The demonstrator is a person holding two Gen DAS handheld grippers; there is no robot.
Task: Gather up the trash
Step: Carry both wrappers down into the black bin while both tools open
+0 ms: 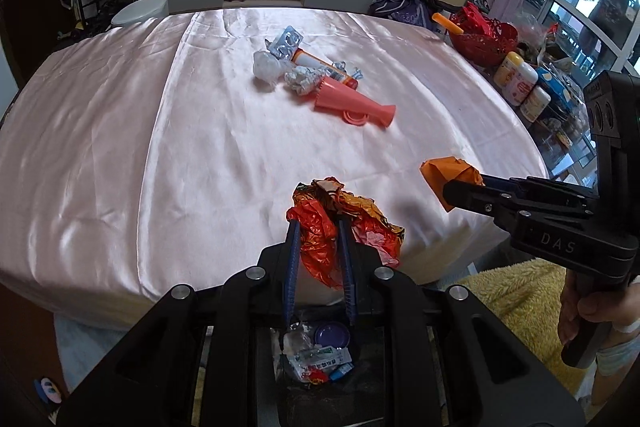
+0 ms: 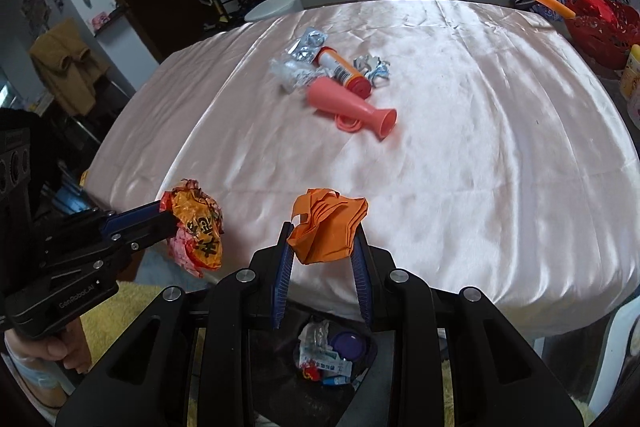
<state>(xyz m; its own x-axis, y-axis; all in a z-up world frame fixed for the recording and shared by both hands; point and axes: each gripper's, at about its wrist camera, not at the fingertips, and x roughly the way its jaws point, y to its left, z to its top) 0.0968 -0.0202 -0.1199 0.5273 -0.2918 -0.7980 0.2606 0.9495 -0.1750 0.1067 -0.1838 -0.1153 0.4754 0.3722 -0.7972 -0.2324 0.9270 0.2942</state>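
A pale pink satin cloth (image 1: 160,147) covers the table in a cluttered living room. At its near edge the left gripper (image 1: 318,223) is clamped on a crumpled red-and-gold foil wrapper (image 1: 344,223), and the right gripper (image 2: 325,227) pinches a folded orange paper scrap (image 2: 326,227). Below both, a dark bin (image 2: 340,351) holds wrappers and a purple lid. Mid-table lie a pink plastic horn (image 1: 352,103) and an orange-capped tube (image 2: 344,69). Only the left view reads "DAS" on the right tool; only the right reads "GenRobot.AI".

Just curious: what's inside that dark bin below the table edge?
The bin holds a purple lid, clear plastic and printed packets; anything underneath is covered.
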